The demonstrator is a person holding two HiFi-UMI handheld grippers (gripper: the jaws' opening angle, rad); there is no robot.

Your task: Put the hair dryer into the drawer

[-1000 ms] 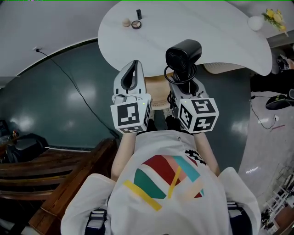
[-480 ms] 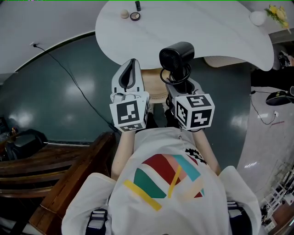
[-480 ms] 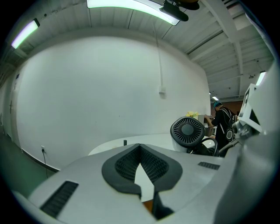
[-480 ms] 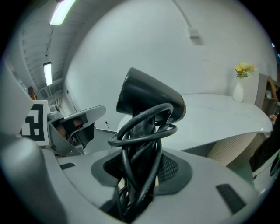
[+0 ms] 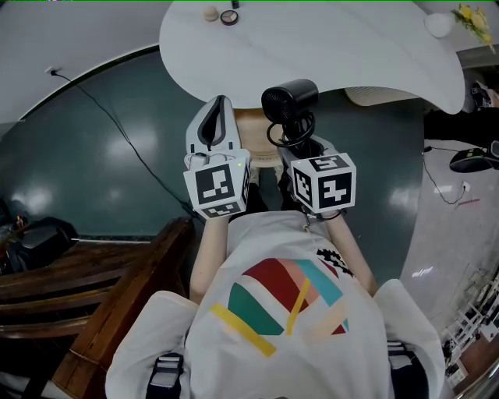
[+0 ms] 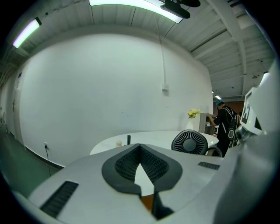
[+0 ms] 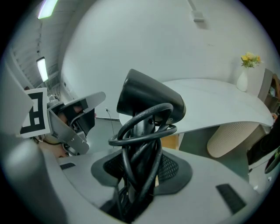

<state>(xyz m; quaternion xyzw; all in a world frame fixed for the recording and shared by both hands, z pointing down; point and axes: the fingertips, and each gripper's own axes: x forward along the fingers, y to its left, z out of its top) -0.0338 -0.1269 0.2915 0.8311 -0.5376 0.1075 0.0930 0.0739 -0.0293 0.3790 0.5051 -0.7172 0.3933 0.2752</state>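
The right gripper is clamped on the handle of the black hair dryer, a little above the middle of the head view. The dryer stands up out of the jaws with its round barrel on top, just at the near edge of the white table. In the right gripper view the jaws stand fairly wide, pressed against the handle and the black cord looped round it in several loose turns. The barrel fills the centre of that frame.

The left gripper sits just to the left of the dryer in the head view. Its jaws are brought together at the tips, with nothing between them.

At the top of the head view, a small round compact and a pale ball-shaped thing lie on the table. A white vase of yellow flowers stands at the table's far right end.
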